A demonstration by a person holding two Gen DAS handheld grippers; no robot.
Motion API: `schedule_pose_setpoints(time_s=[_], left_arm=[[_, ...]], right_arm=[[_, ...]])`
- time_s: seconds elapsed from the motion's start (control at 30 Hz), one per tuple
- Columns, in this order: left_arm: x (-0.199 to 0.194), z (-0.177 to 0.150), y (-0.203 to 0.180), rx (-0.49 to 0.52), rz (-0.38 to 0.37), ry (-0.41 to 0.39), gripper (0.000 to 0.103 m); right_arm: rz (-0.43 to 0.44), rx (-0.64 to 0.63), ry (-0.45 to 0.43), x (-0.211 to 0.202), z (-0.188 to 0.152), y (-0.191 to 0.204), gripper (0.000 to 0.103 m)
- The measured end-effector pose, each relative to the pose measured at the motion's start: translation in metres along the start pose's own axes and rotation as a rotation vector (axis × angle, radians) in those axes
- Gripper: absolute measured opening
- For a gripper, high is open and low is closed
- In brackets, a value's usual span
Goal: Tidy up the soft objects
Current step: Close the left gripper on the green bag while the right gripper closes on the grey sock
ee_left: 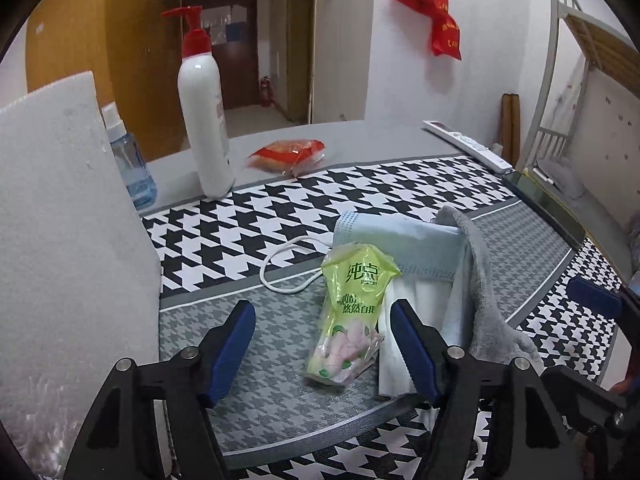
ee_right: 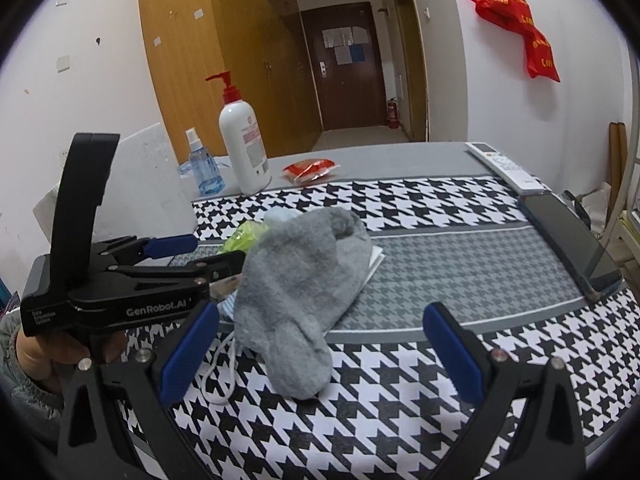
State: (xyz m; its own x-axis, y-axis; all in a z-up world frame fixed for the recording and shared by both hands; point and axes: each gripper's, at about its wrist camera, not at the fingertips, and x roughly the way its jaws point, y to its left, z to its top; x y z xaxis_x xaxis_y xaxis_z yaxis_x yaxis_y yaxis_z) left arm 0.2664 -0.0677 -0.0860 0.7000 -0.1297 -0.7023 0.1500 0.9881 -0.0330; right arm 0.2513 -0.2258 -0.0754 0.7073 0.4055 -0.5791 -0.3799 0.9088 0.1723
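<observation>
left gripper (ee_left: 322,354): jaws apart, nothing pinched, tissue pack between them
right gripper (ee_right: 320,350): wide open, empty
tissue pack (ee_left: 348,320): light, crinkly, slippery film; probably best pinched mid-body
sock (ee_right: 296,276): fuzzy grey, floppy, at 3 o'clock of pack
mask (ee_left: 400,240): thin, pleated, behind at 12 o'clock

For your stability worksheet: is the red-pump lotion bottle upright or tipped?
Upright: the lotion bottle stands on its base with the pump on top.

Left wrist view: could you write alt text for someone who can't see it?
Open blue-padded tongs straddle a green tissue packet on a houndstooth mat, beside a blue face mask and grey sock.
</observation>
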Motion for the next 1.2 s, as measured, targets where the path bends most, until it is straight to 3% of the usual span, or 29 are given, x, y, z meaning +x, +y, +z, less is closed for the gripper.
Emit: schedule_pose_setpoints(time_s=[0.1, 0.3, 0.5, 0.87, 1.03, 1.2], left_arm=[[0.005, -0.001, 0.0, 0.007, 0.017, 0.016, 0.062], [0.008, -0.004, -0.004, 0.018, -0.057, 0.043, 0.061], [0.01, -0.003, -0.002, 0.002, -0.063, 0.057, 0.04], [0.012, -0.005, 0.005, -0.045, -0.114, 0.085, 0.039], [0.009, -0.006, 0.01, -0.071, -0.155, 0.073, 0.03], [0.007, -0.007, 0.014, -0.098, -0.181, 0.069, 0.03]], right_arm=[[-0.005, -0.002, 0.009, 0.003, 0.0, 0.0, 0.103], [-0.001, -0.001, 0.02, 0.007, -0.001, 0.001, 0.103], [-0.001, 0.009, 0.023, 0.008, 0.0, -0.001, 0.103], [-0.003, -0.02, 0.068, 0.016, 0.001, 0.005, 0.103], [-0.03, -0.031, 0.09, 0.023, 0.003, 0.01, 0.103], [0.011, -0.021, 0.089, 0.023, 0.006, 0.013, 0.088]])
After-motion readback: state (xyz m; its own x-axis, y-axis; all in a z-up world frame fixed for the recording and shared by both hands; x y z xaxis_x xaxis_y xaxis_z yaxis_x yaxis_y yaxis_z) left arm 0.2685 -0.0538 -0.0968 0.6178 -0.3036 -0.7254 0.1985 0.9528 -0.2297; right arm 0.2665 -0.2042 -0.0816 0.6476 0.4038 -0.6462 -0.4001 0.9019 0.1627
